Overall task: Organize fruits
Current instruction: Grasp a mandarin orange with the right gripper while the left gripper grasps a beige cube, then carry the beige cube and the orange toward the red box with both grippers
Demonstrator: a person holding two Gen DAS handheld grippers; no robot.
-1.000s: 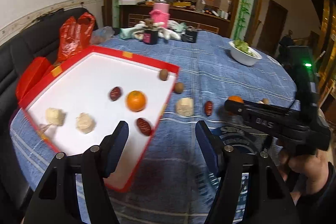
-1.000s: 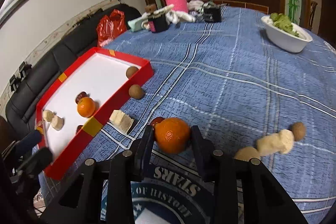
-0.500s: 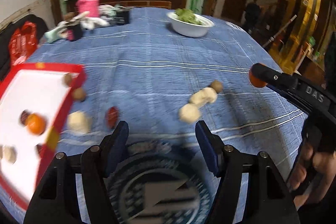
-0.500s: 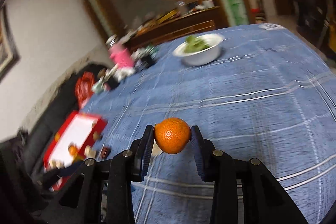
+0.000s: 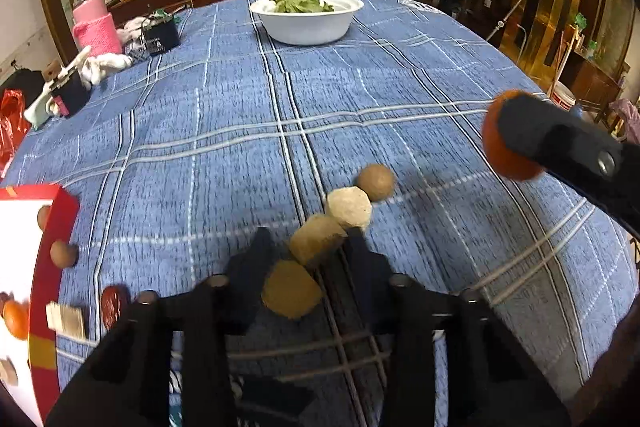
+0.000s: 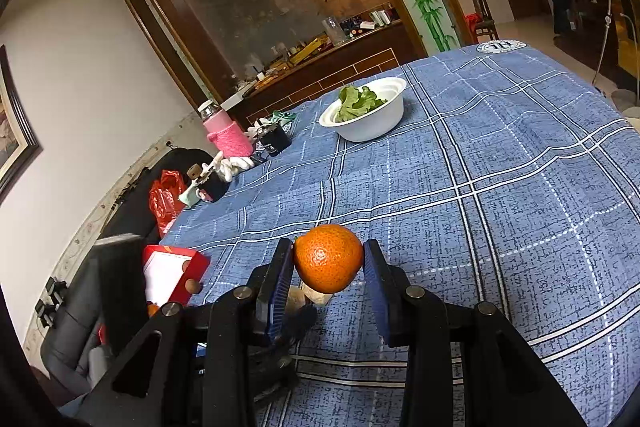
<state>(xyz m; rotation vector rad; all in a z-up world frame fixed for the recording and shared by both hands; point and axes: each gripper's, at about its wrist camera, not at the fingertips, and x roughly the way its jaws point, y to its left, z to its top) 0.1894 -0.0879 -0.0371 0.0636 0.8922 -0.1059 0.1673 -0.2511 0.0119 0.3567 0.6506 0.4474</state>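
The red-rimmed white cardboard tray (image 5: 48, 239) is cut off at nine o'clock in the left view, where the left gripper (image 5: 308, 263), jaws closing, straddles a blurred tan fruit chunk (image 5: 291, 290) on the blue checked tablecloth (image 5: 360, 99), while the right gripper (image 6: 328, 263) clenches a dimpled round orange tangerine (image 6: 328, 257) aloft.

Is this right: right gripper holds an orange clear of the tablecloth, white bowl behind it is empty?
Not quite. The right gripper does hold the orange clear of the tablecloth, but the white bowl is not empty: it holds green leaves. The right wrist view shows it.
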